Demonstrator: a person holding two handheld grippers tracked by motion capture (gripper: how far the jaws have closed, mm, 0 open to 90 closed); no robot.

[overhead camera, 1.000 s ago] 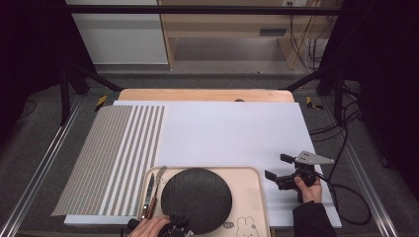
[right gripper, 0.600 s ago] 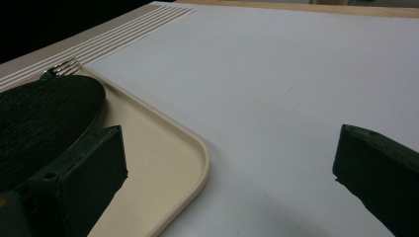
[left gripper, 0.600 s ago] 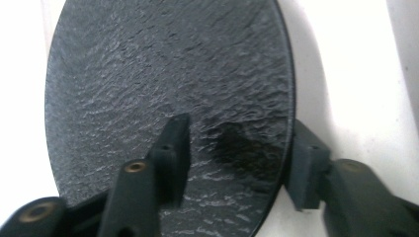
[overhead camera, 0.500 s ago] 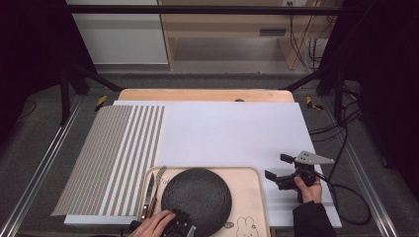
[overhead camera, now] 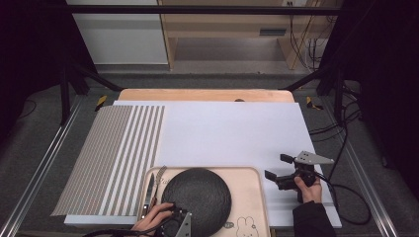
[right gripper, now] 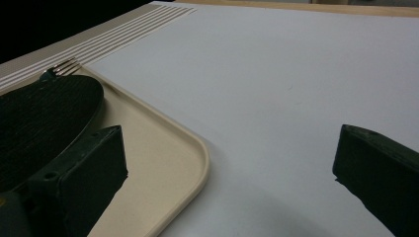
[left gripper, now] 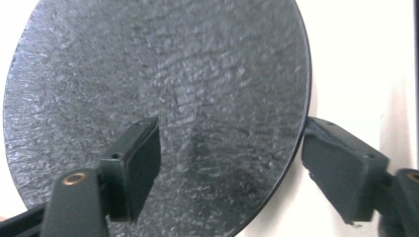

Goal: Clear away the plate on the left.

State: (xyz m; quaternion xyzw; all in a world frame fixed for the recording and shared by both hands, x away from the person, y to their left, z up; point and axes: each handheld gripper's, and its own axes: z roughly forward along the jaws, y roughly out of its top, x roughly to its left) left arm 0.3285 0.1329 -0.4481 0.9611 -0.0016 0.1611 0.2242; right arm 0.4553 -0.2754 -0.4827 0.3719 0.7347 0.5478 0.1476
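Your left gripper (overhead camera: pixel 179 220) is hovering at the near edge of the black round plate (overhead camera: pixel 196 197), its jaws having just been opening and now standing spread and released: in the left gripper view one pad (left gripper: pixel 143 158) is hanging over the plate's rough dark face (left gripper: pixel 158 98) while the other is sitting just past its rim, neither pressing on it. The plate is lying flat in the beige tray (overhead camera: pixel 249 197) (a small rabbit drawing is showing in the tray's near right corner), and a knife (overhead camera: pixel 148 192) and a fork (overhead camera: pixel 158 183) are lying side by side along the tray's left edge, just beside the plate. Your right gripper (overhead camera: pixel 276 168) is resting on the white mat (overhead camera: pixel 232 133) just to the right of the tray, its jaws gaping wide with nothing between them but bare mat. A striped grey mat (overhead camera: pixel 113 158) is lying to the left of the tray, partly under the white one's edge.
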